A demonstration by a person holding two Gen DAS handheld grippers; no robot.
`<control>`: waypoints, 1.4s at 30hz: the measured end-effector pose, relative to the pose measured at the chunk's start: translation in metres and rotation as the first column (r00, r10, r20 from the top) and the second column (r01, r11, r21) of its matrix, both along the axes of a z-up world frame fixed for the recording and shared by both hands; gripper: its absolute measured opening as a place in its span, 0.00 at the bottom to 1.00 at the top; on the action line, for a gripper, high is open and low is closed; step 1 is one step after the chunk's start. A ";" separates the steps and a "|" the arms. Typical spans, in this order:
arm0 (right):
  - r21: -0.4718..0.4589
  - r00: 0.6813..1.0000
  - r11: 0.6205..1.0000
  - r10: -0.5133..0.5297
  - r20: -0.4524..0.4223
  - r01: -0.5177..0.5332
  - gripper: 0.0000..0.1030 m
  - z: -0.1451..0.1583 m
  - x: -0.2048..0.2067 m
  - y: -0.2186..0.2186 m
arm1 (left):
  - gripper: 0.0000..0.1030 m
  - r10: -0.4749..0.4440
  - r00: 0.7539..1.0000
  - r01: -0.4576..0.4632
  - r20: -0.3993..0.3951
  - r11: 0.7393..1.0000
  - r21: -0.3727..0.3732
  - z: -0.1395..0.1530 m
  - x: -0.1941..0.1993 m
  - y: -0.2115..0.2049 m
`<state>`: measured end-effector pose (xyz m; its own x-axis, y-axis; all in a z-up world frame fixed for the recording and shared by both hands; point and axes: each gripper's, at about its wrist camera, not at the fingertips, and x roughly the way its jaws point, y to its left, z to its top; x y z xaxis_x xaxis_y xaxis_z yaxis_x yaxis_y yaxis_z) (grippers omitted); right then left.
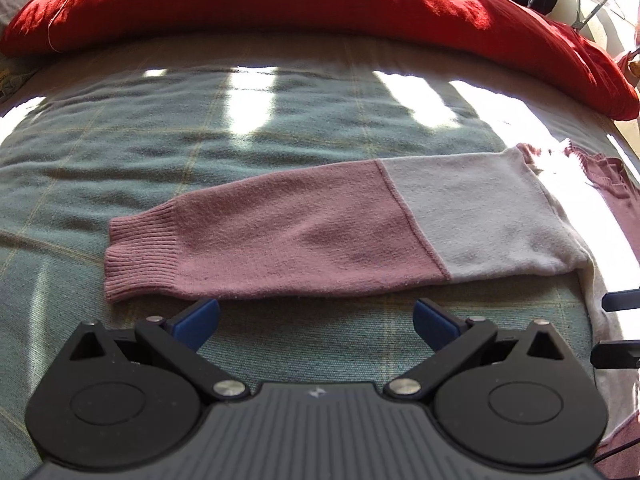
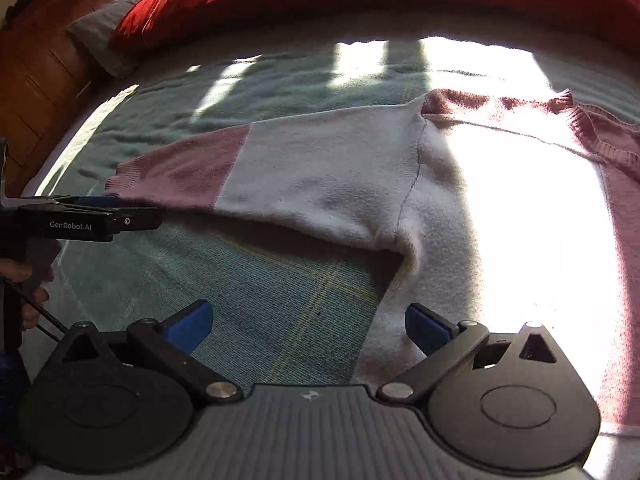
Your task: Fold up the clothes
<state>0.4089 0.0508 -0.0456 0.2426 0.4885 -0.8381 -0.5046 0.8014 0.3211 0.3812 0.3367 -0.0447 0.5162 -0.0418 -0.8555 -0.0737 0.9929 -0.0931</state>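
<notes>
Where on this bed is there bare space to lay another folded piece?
The widest bare stretch of green blanket lies between the red pillow and the sweater's sleeve. A smaller bare patch sits under the sleeve, near the left gripper. The right side is crowded by the sweater's body, under the right gripper.

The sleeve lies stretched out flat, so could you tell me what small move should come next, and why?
Probably ease the left claw forward onto the sleeve near its ribbed cuff and close: it is open, just short of the sleeve's near edge, holding nothing.
</notes>
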 end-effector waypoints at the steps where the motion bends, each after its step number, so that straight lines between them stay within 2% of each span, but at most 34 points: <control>1: -0.013 1.000 1.000 -0.001 -0.023 0.000 1.00 -0.004 -0.001 -0.002 | 0.99 0.002 1.000 -0.002 -0.005 1.000 -0.003 0.001 0.000 -0.002; 3: -0.034 0.996 0.999 -0.004 -0.094 0.001 1.00 -0.011 -0.007 -0.007 | 0.99 0.007 1.000 -0.007 -0.016 1.000 -0.010 0.001 0.000 -0.007; 6: -0.009 0.988 1.000 -0.012 -0.153 0.010 1.00 -0.006 -0.023 -0.014 | 0.99 0.009 0.999 -0.009 -0.034 1.000 -0.018 0.003 0.000 -0.015; 8: -0.003 0.987 1.000 -0.024 -0.158 0.024 1.00 0.000 -0.029 -0.020 | 0.99 0.007 0.999 -0.008 -0.033 1.000 -0.020 0.006 0.000 -0.021; 10: -0.012 0.990 0.999 -0.033 -0.140 0.031 1.00 0.006 -0.031 -0.027 | 0.99 0.006 1.000 -0.007 -0.028 1.000 -0.019 0.010 -0.001 -0.028; 15: -0.068 0.996 0.994 -0.088 -0.013 0.087 1.00 0.017 -0.019 -0.063 | 0.99 -0.014 1.000 0.014 -0.025 1.000 -0.010 0.019 -0.005 -0.050; 20: -0.161 0.988 0.975 -0.143 0.062 0.151 1.00 0.004 -0.007 -0.114 | 0.99 -0.049 0.999 0.049 -0.020 0.999 0.001 0.029 -0.011 -0.086; 23: -0.202 0.991 0.971 -0.117 0.065 0.128 1.00 -0.012 -0.016 -0.141 | 0.99 -0.085 0.996 0.084 -0.019 0.996 -0.005 0.035 -0.011 -0.115; 25: -0.211 0.995 0.975 -0.053 0.086 0.070 1.00 -0.014 -0.032 -0.154 | 0.99 -0.125 0.992 0.125 -0.012 0.992 -0.002 0.040 -0.004 -0.139; 28: -0.227 0.997 0.973 0.046 0.066 -0.030 1.00 -0.014 -0.057 -0.167 | 0.99 -0.183 0.983 0.183 0.008 0.983 -0.001 0.048 0.010 -0.179; 32: -0.190 0.993 0.978 0.097 0.074 -0.081 1.00 0.002 -0.069 -0.193 | 0.99 -0.251 0.967 0.253 0.041 0.967 -0.032 0.057 0.031 -0.235; 38: -0.222 0.974 0.974 -0.002 0.227 0.053 1.00 0.005 -0.020 -0.252 | 0.99 -0.312 0.949 0.314 0.040 0.944 -0.100 0.046 0.055 -0.307; 41: -0.242 0.971 0.964 -0.047 0.235 0.105 1.00 -0.011 -0.001 -0.283 | 0.99 -0.342 0.939 0.344 0.034 0.934 -0.095 0.038 0.058 -0.334; 42: -0.246 0.975 0.962 -0.066 0.212 0.118 1.00 -0.016 0.000 -0.294 | 0.99 -0.353 0.935 0.354 0.029 0.931 -0.092 0.036 0.060 -0.343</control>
<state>0.4090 -0.2430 -0.0620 0.4520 0.2317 -0.8614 -0.4574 0.8892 -0.0008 0.4408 -0.0066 -0.0090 0.4631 -0.3036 -0.8327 0.2825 0.9411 -0.1860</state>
